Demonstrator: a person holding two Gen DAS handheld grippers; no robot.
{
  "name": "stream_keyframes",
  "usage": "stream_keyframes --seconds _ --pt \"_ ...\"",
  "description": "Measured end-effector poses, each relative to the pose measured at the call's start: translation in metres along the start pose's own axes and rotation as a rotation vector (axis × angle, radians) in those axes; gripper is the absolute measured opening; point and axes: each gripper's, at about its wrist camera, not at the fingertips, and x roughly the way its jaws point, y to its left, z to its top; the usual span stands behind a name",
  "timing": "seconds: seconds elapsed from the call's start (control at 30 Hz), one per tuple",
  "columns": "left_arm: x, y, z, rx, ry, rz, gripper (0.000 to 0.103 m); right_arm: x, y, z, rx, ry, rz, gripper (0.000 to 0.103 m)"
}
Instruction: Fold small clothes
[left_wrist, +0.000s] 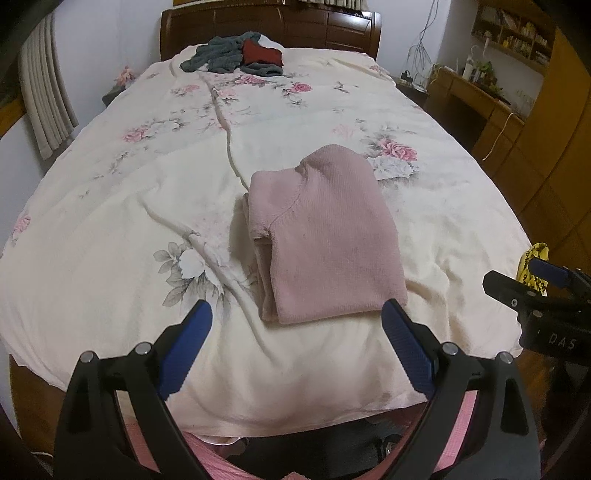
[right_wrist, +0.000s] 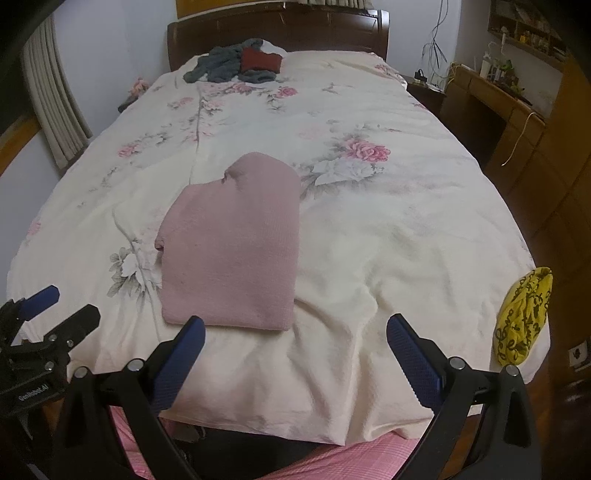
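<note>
We looked along a bed (left_wrist: 110, 229) under a cream floral cover, and we took it as our landmark. On its near half lay the folded pink sweater (left_wrist: 325, 236), flat and touched by neither tool. At the bed's far end, against the dark wooden headboard (left_wrist: 273, 29), sat a grey and red pile of clothes (left_wrist: 236, 55). A yellow cloth (right_wrist: 522, 317) hung at the bed's near right corner. Left of the bed we saw a curtain (left_wrist: 44, 96); right of it stood a wooden desk (right_wrist: 491, 99) with shelves above. Our left hand-held gripper (left_wrist: 295, 347) and right hand-held gripper (right_wrist: 295, 354) hovered over the bed's foot, fingers spread apart, holding nothing.
</note>
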Motion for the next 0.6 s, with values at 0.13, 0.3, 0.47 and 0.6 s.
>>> stream_keyframes --seconds 0.13,0.3,0.47,0.6 --pt "0.0006 -0.0011 -0.0009 0.0 0.004 0.0 0.092 0.0 -0.0004 -0.001 0.004 -0.009 -0.008 0.099" --pt "0.0008 -0.0015 -0.0016 -0.002 0.004 0.0 0.092 0.0019 -0.0021 -0.0008 0.013 -0.001 -0.007 0.099" --pt "0.0019 -0.0021 -0.0029 -0.001 0.001 0.003 0.092 0.0025 -0.0019 -0.0007 0.023 0.012 -0.001 0.099" --pt "0.0016 -0.0019 -0.0022 -0.002 0.001 0.002 0.092 0.0016 -0.001 -0.0018 0.02 0.008 -0.008 0.099"
